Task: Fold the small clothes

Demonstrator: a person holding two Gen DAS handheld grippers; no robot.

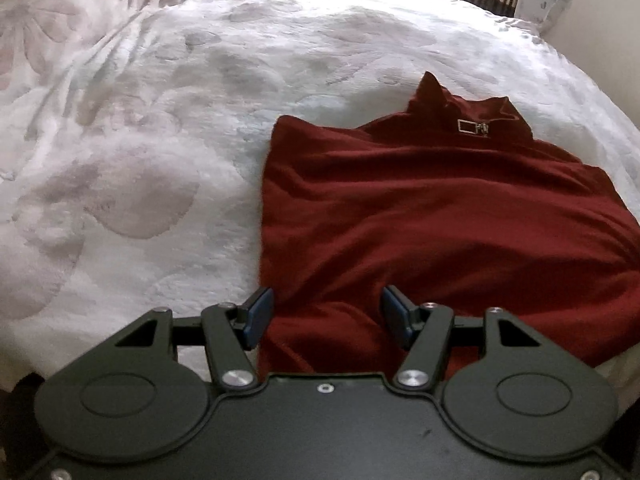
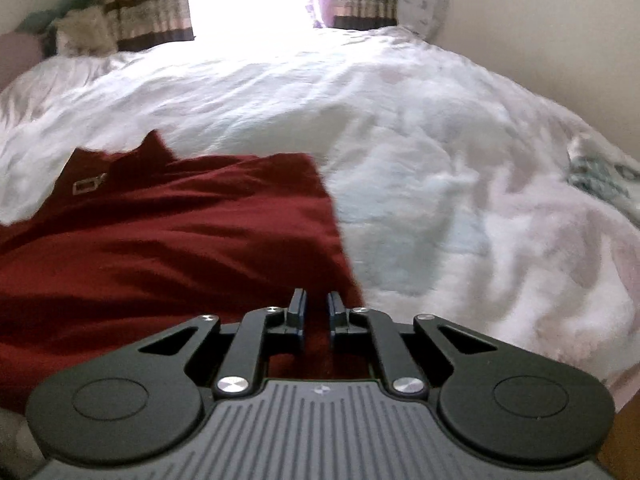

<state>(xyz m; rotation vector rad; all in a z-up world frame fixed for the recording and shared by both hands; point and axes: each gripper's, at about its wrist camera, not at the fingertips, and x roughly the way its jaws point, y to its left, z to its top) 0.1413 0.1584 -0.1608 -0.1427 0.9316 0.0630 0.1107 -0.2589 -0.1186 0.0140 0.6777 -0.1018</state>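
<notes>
A dark red zip-neck top (image 1: pixel 420 208) lies flat on the white bedcover (image 1: pixel 140 152), collar and metal zip pull (image 1: pixel 472 126) at the far end. My left gripper (image 1: pixel 322 312) hangs open over the top's near left edge, with cloth below its blue pads and nothing pinched. In the right wrist view the same top (image 2: pixel 168 232) fills the left side. My right gripper (image 2: pixel 317 312) sits at its near right corner, fingers drawn close with red cloth in the narrow gap between them.
The bedcover (image 2: pixel 440 160) spreads wide to the right and beyond the top. Striped curtains (image 2: pixel 148 4) and a bright window stand at the far end, a patterned pillow (image 2: pixel 424 0) in the far right corner, and a wall along the right.
</notes>
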